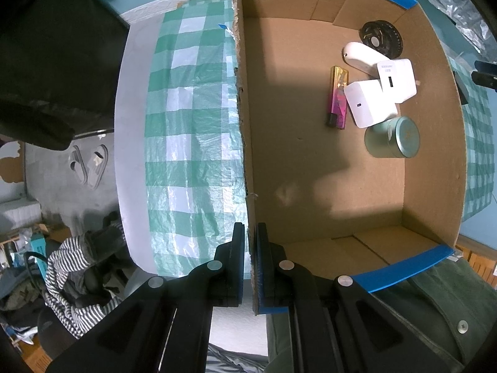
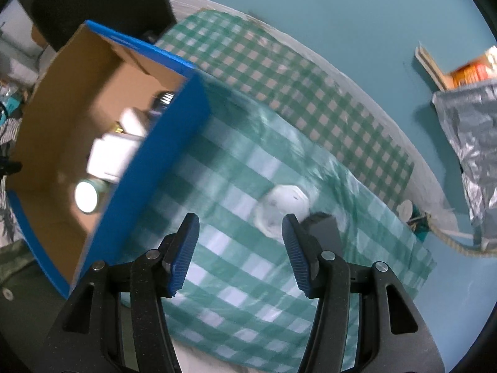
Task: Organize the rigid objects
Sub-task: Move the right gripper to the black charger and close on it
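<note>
Cardboard box (image 1: pixel 326 168), pinched at its wall by my left gripper (image 1: pixel 248 242), holds five items; my right gripper (image 2: pixel 240 233), fingers apart and empty, nears a white piece (image 2: pixel 285 200) on the tabletop (image 2: pixel 236 283).

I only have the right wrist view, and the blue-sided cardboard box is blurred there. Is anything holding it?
Observer: Yes, the left gripper is shut on one wall of the blue-sided cardboard box.
Operator: What is the slim thing inside?
Observer: A gold and pink lighter, flat on the box floor.
Operator: And the bright round thing near the corner?
Observer: A pale green round tin, beside a white square charger.
</note>
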Demonstrator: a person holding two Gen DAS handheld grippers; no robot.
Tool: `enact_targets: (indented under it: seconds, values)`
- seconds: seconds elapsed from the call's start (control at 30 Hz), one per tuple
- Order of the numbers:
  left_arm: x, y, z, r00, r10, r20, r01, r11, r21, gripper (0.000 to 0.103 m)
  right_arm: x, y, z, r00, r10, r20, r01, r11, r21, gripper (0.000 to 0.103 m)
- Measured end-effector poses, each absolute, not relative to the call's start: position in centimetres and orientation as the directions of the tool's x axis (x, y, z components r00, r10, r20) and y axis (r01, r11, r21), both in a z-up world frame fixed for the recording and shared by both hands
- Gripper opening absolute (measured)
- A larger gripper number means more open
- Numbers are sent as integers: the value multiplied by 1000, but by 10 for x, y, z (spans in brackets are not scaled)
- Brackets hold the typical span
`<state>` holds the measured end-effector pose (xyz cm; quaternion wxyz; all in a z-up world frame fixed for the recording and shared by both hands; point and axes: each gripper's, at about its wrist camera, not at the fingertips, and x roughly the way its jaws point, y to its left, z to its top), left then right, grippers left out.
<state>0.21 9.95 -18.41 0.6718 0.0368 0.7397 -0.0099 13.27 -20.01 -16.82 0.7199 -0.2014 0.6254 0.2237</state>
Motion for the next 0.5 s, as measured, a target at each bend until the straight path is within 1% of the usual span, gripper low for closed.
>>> enact_targets:
  seconds: [0.13, 0.3, 0.5]
  values:
    - [1, 99, -185, -95, 45, -994, 63, 997, 39, 7, 147, -231, -185, 122, 33, -992, -553, 832, -40, 55]
    - [0, 99, -185, -96, 50, -994, 54, 998, 45, 7, 156, -251, -214, 145, -86, -986, -613, 774, -157, 56]
    - [-1, 98, -186, -99, 49, -994, 36, 998, 45, 7, 156, -264, -240, 115, -133, -984, -653, 737, -176, 56]
